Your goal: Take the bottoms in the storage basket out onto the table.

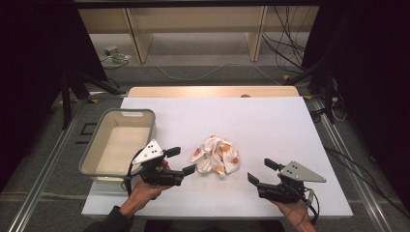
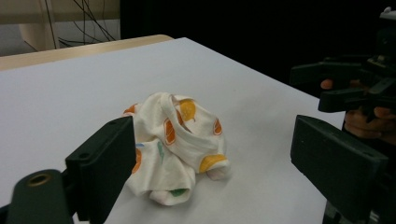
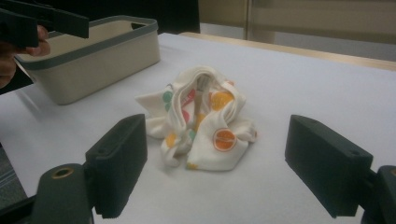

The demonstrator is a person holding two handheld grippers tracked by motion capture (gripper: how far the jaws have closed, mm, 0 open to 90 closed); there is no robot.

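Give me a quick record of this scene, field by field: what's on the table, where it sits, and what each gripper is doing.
table: white top, wooden strip along its far edge
cloth: crumpled white cloth with orange and green prints, lying near the middle of the table, untouched
bin: beige bin with grey rim, at the table's left side, nothing visible inside
left gripper: open, beside the cloth's left side, holding nothing
right gripper: open, right of the cloth, apart from it, holding nothing
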